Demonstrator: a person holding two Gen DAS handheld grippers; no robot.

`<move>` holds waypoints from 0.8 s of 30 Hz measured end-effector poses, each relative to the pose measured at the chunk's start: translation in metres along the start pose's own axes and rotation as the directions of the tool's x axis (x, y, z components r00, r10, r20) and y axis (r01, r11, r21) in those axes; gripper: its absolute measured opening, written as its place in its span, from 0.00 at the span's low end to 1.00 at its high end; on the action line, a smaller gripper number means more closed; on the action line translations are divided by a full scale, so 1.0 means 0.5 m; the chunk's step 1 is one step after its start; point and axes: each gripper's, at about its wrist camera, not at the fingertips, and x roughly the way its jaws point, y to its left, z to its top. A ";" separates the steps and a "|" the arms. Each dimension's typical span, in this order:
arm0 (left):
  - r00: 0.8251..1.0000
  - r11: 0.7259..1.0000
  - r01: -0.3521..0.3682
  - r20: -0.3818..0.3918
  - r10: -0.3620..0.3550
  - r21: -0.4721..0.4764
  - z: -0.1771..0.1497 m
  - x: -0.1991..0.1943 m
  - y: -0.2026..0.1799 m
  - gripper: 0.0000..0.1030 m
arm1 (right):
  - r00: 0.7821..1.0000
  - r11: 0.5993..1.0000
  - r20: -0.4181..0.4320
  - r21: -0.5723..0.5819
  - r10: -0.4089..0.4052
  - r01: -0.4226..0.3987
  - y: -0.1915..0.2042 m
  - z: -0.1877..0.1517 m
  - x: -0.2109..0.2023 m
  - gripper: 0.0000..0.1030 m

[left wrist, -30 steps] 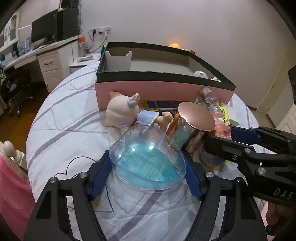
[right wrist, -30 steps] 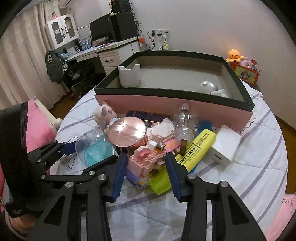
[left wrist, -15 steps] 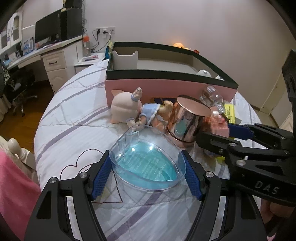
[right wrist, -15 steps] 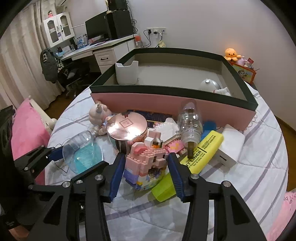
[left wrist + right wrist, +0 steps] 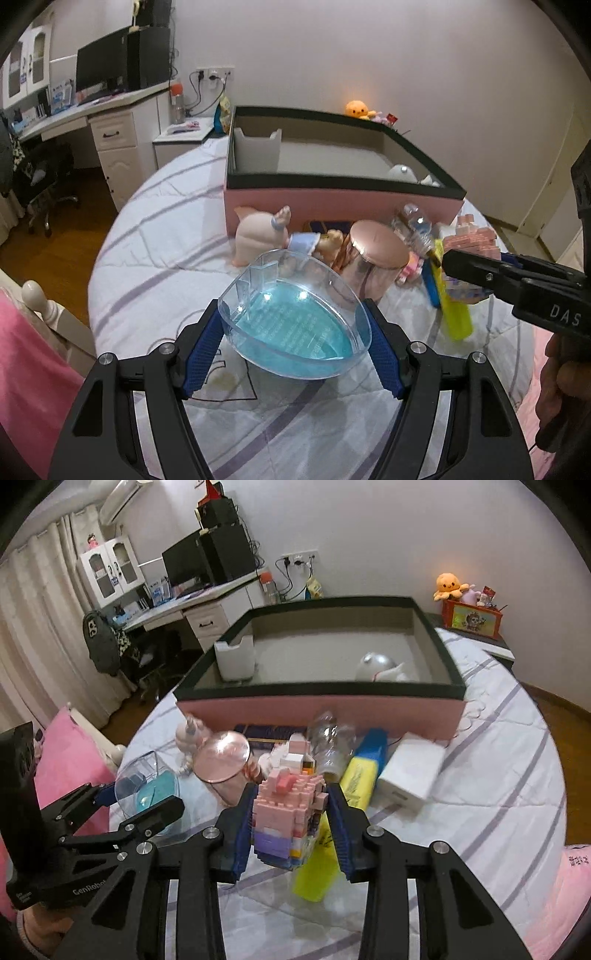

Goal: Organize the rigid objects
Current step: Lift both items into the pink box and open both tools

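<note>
The left gripper (image 5: 295,330) pinches a clear plastic tub with a blue bottom (image 5: 295,317) between its blue pads, in front of the pink open box with a dark rim (image 5: 343,206). The right gripper (image 5: 291,827) clamps a pink toy-brick figure (image 5: 290,812), also in front of that box. A rose-gold cylindrical tin (image 5: 225,764) and a yellow highlighter (image 5: 360,775) lie between the figure and the box.

1. My left claw (image 5: 295,350), matt black with blue textured pads, grips a glossy clear plastic dish (image 5: 295,317).
2. My right claw (image 5: 291,830) clamps a studded plastic brick figure (image 5: 286,812).
3. At centre frame, a shiny coppery tin (image 5: 373,258).
4. Beneath, quilted cloth bedding (image 5: 155,236).
</note>
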 end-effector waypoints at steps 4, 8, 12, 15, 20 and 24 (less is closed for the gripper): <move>0.999 1.000 0.003 0.035 -0.003 0.013 0.027 -0.027 -0.005 0.72 | 0.999 1.000 0.033 0.000 0.021 -0.021 0.000 0.015 -0.024 0.37; 0.997 1.000 0.010 0.072 -0.011 0.019 0.062 -0.047 -0.007 0.72 | 0.997 1.000 0.075 -0.018 0.024 -0.023 0.006 0.054 -0.043 0.37; 0.990 0.999 0.009 0.140 -0.014 0.040 0.128 -0.061 -0.010 0.72 | 0.993 0.999 0.119 -0.040 0.016 -0.011 0.004 0.107 -0.050 0.37; 0.982 0.999 0.008 0.186 -0.017 0.051 0.182 -0.058 -0.014 0.72 | 0.989 0.999 0.145 -0.052 0.006 0.002 -0.004 0.154 -0.043 0.37; 0.977 0.998 0.020 0.211 -0.030 0.051 0.267 -0.012 -0.017 0.72 | 0.987 0.998 0.162 -0.054 -0.020 0.029 -0.026 0.220 -0.006 0.37; 0.981 0.998 0.032 0.189 -0.040 0.045 0.328 0.062 -0.021 0.72 | 0.989 0.998 0.137 -0.039 -0.048 0.054 -0.056 0.261 0.050 0.37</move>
